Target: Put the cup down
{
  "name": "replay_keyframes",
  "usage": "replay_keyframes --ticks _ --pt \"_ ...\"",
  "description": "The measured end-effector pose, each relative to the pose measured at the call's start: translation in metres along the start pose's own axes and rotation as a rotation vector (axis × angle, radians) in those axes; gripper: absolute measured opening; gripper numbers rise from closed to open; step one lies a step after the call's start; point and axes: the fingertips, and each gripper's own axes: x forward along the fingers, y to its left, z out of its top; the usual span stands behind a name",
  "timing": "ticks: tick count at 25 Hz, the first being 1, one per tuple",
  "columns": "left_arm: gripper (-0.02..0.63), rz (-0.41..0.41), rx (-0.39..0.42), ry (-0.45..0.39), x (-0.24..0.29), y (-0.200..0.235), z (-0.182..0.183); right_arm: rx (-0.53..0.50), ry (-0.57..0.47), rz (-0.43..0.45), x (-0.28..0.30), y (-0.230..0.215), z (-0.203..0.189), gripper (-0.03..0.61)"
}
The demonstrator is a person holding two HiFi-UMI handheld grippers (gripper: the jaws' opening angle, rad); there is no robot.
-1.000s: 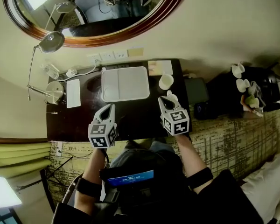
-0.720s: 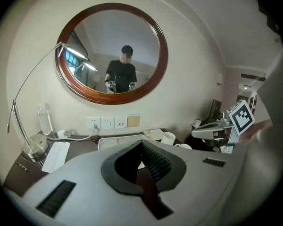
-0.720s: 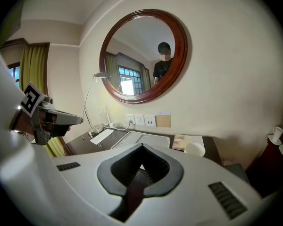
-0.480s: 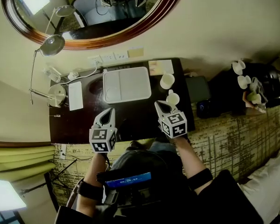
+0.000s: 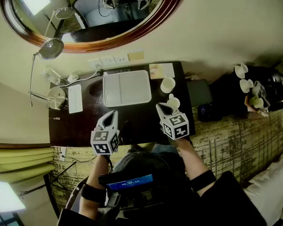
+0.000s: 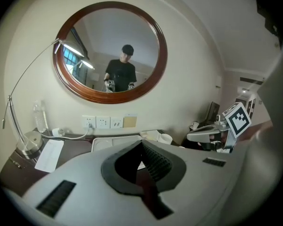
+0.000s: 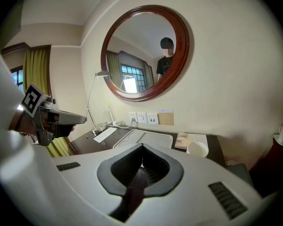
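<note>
A white cup (image 5: 168, 84) stands on the dark desk (image 5: 85, 126), right of a white tray (image 5: 126, 88); the cup (image 7: 198, 148) also shows in the right gripper view and, small, the cup (image 6: 166, 138) in the left gripper view. A second small white cup (image 5: 173, 101) stands by the desk's right edge, just beyond my right gripper (image 5: 160, 107). That gripper (image 7: 141, 147) is shut with nothing between its jaws. My left gripper (image 5: 114, 112) hovers over the desk's near part, and this gripper (image 6: 142, 145) is shut and empty too.
A desk lamp (image 5: 54, 95), a white sheet (image 5: 75, 98) and a plastic bottle (image 5: 51, 74) occupy the desk's left end. A paper card (image 5: 161, 70) lies behind the cup. A round mirror (image 5: 92, 13) hangs above. More cups (image 5: 243, 78) stand on dark furniture at the right.
My right gripper has drawn back and a little left, so the small cup by the desk's right edge now shows beyond its tip. The left gripper has barely moved.
</note>
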Motion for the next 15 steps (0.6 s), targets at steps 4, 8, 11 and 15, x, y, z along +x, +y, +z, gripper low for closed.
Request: replay_keyframes --ticks 4,8,11,15 --pt "0.005 0.012 0.015 0.043 0.016 -0.004 -0.005 -0.007 0.014 -0.002 0.0 -0.008 0.0 0.002" --pt "0.005 -0.006 0.02 0.09 0.041 -0.021 -0.008 -0.031 0.037 -0.024 -0.007 -0.026 0.0 0.002" --pt "0.006 -0.032 0.031 0.116 0.064 -0.042 -0.007 -0.03 0.055 -0.038 -0.011 -0.046 -0.004 0.002" --pt "0.024 -0.07 0.052 0.15 0.098 -0.075 -0.003 -0.016 0.074 -0.053 -0.018 -0.077 -0.007 0.002"
